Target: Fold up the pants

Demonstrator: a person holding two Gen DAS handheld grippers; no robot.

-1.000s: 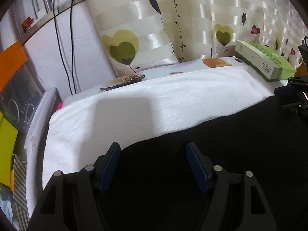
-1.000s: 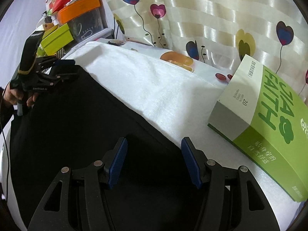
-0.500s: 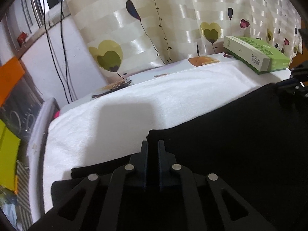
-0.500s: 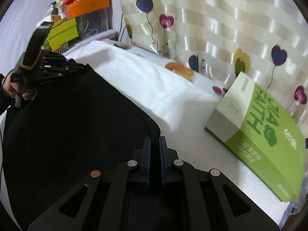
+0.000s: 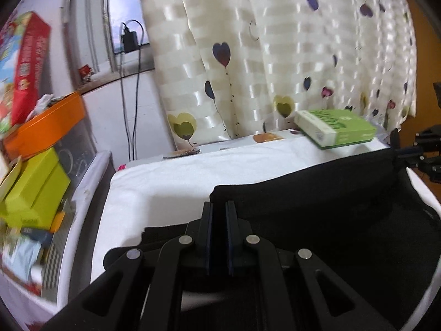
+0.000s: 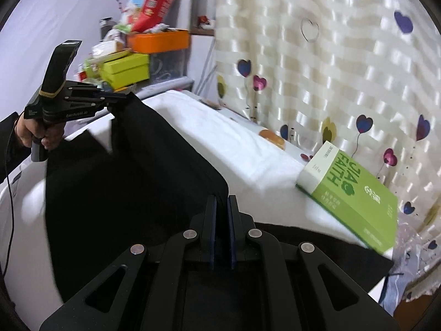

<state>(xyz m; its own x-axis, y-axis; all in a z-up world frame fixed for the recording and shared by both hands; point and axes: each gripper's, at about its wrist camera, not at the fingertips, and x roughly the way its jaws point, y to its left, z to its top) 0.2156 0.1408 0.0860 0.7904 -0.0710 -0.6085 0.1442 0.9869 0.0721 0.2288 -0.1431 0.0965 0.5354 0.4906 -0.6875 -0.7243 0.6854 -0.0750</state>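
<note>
Black pants (image 5: 317, 207) hang stretched between both grippers above a white towel-covered table (image 5: 171, 176). My left gripper (image 5: 219, 207) is shut on one corner of the pants' edge. My right gripper (image 6: 221, 201) is shut on the other corner of the same edge. In the right wrist view the pants (image 6: 132, 182) sag in a wide black sheet, and the left gripper (image 6: 121, 98) shows at the far left, held by a person's hand (image 6: 30, 132). In the left wrist view the right gripper (image 5: 405, 153) pinches the cloth at the right edge.
A green box (image 5: 336, 131) lies at the table's back right, also large in the right wrist view (image 6: 355, 193). A heart-print curtain (image 5: 275, 55) hangs behind. Yellow-green (image 5: 35, 187) and orange boxes (image 5: 46, 127) are stacked left of the table. A dark brush (image 5: 180, 153) lies at the back.
Both grippers went from open to shut on the pants' edge, then rose, lifting the black cloth off the white towel. The views now look higher and further back.
</note>
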